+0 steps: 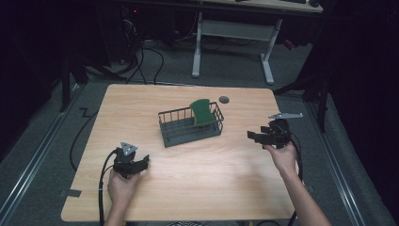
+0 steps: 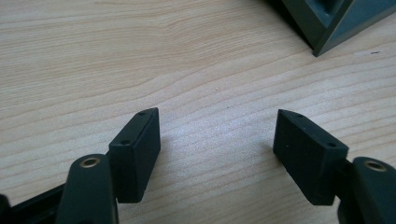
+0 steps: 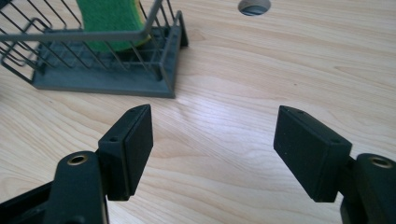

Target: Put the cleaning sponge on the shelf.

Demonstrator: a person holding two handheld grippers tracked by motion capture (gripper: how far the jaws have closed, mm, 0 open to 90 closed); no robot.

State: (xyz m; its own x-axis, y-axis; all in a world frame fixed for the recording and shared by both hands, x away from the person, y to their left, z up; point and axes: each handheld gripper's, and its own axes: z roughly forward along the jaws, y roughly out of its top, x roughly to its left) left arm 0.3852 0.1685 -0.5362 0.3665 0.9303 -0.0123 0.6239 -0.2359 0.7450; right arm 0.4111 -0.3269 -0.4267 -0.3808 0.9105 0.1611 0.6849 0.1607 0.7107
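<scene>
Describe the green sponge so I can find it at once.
On the wooden table, near its middle, stands a dark wire basket. The sponge stands upright in the basket's right end: bright green, with a yellow layer behind, the one colourful thing there.

Left black two-fingered gripper (image 1: 144, 160) held in the left hand (image 1: 121, 184) at the near left, low over the tabletop, grey three-cornered plate on top, black cable trailing back toward the near edge. Fingers (image 2: 136, 151) spread wide, nothing between them, pointing right and slightly far. Left forearm entering from the near edge, short and nearly upright in the high view. Right black two-fingered gripper (image 1: 251, 137) held in the right hand (image 1: 283, 156) at the right, farther off than the left one, grey plate above it. Fingers (image 3: 128, 147) wide apart, nothing between them, aimed left. Right forearm slanting in from the near right corner.
</scene>
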